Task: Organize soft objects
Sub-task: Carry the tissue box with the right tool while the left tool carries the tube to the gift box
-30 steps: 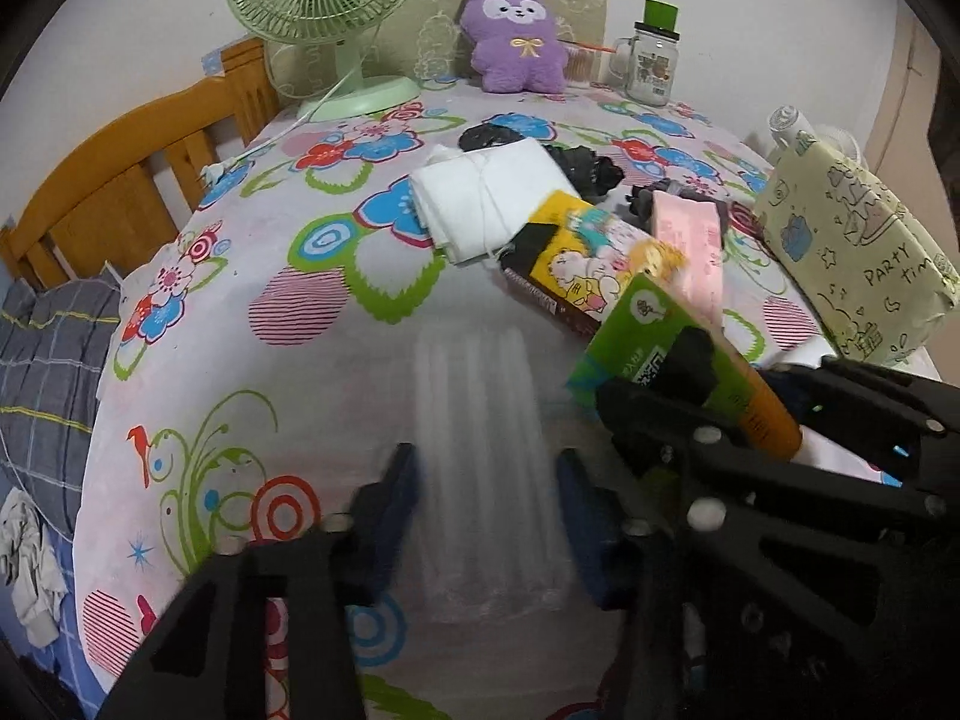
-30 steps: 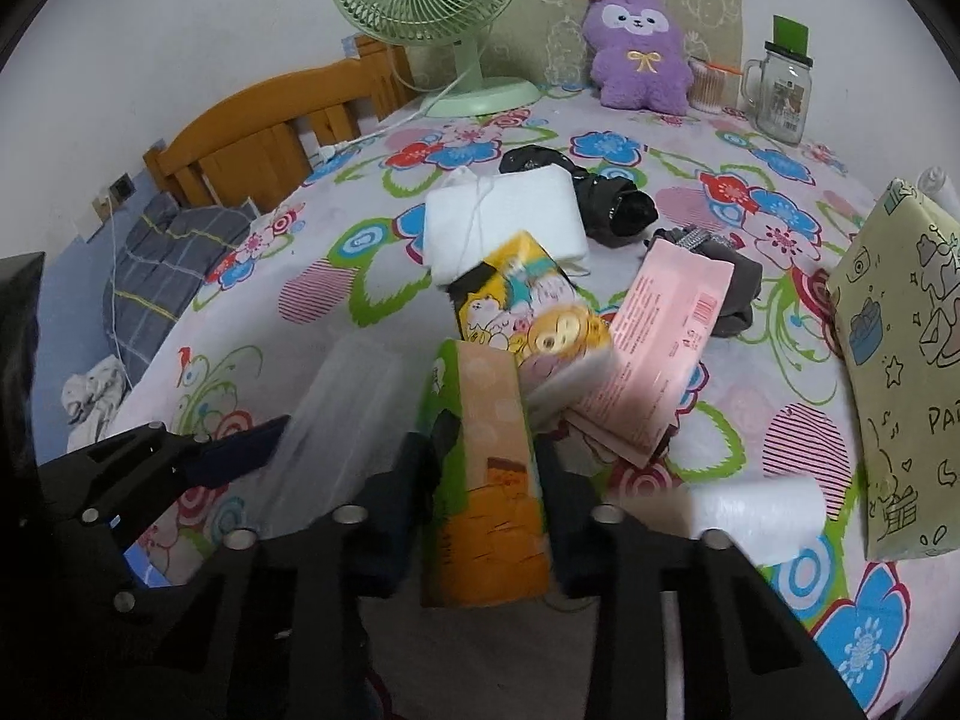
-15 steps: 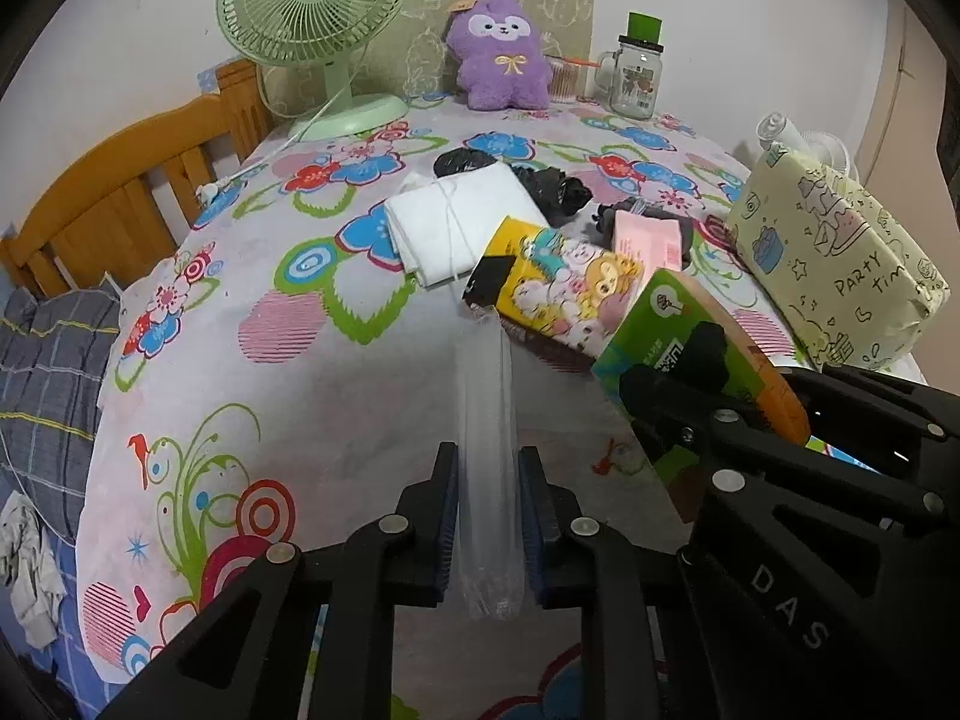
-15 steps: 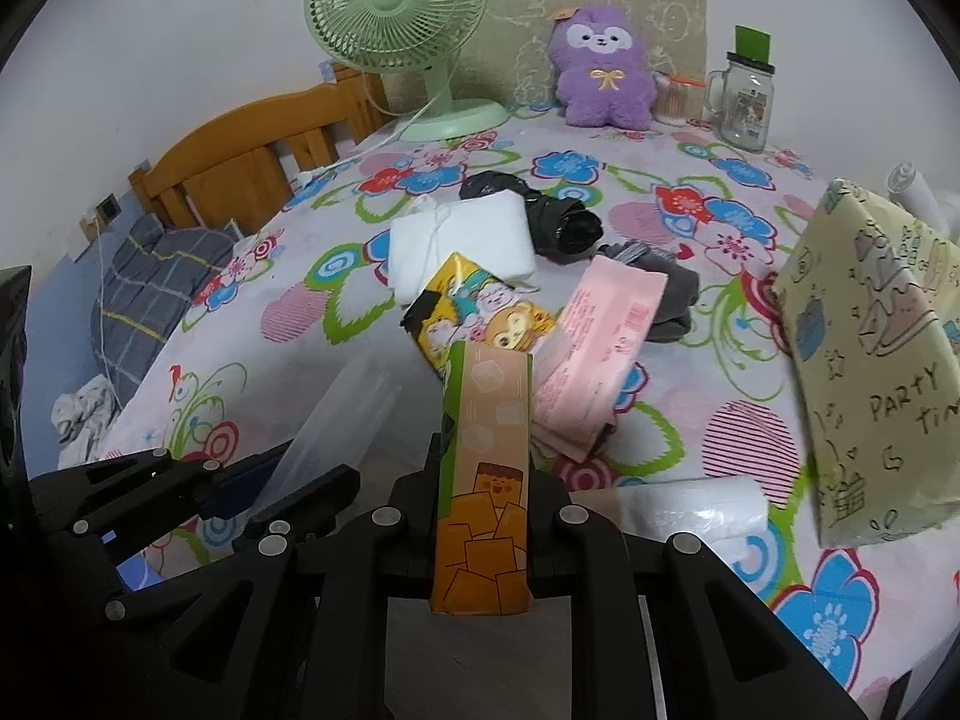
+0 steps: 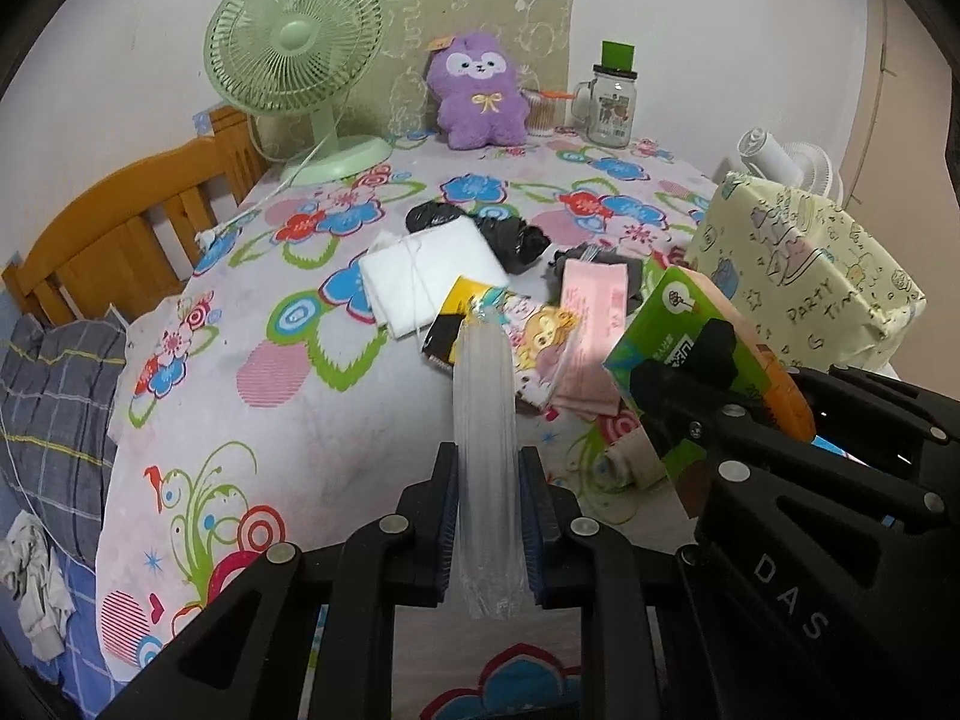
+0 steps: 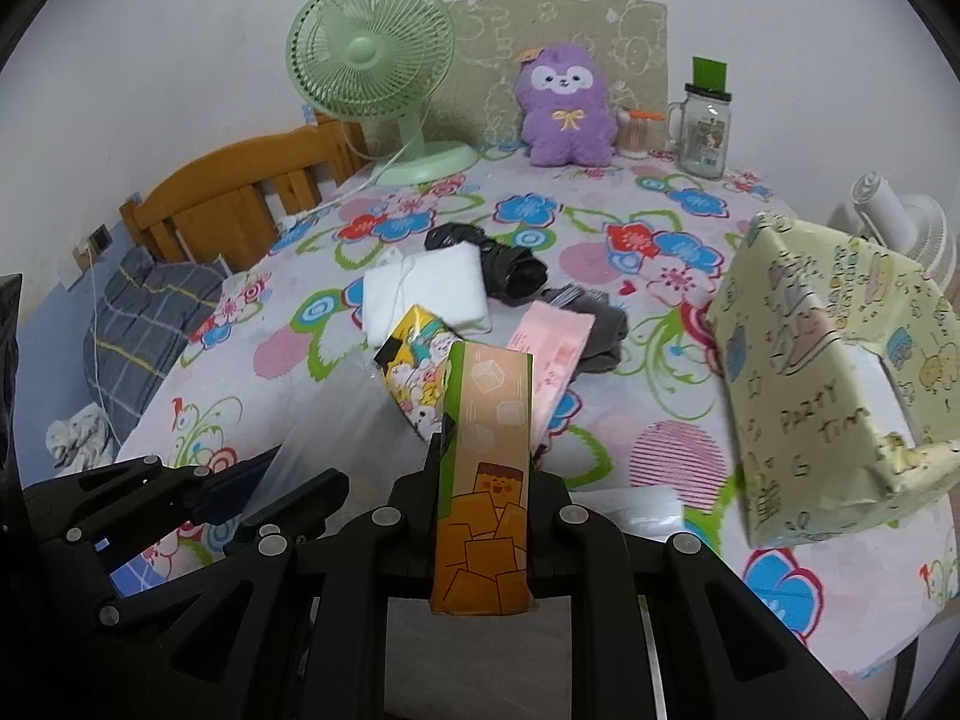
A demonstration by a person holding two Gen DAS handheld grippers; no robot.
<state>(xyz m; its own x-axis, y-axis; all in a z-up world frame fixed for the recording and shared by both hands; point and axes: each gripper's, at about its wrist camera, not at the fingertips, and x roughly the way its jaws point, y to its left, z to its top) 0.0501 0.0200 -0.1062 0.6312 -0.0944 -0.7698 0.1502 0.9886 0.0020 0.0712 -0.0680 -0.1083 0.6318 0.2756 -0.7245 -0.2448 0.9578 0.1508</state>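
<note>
Left gripper pinches a clear plastic bag, folded narrow, above the flowered tablecloth; right gripper pinches a green and orange tissue pack printed with cubes. "DAS" marks the right gripper; "PARTY TIM" shows on the yellow box

I see both fisheye views evenly lit by soft indoor light, with no hard shadows on the flowered tablecloth. The white wall reads slightly grey and dim. Black vignette fills all 4 corners, and straight lines bow strongly toward the edges. The table centre is sharp; the wrapped box looks a little smeared. Glare whitens the clear plastic pack.
</note>
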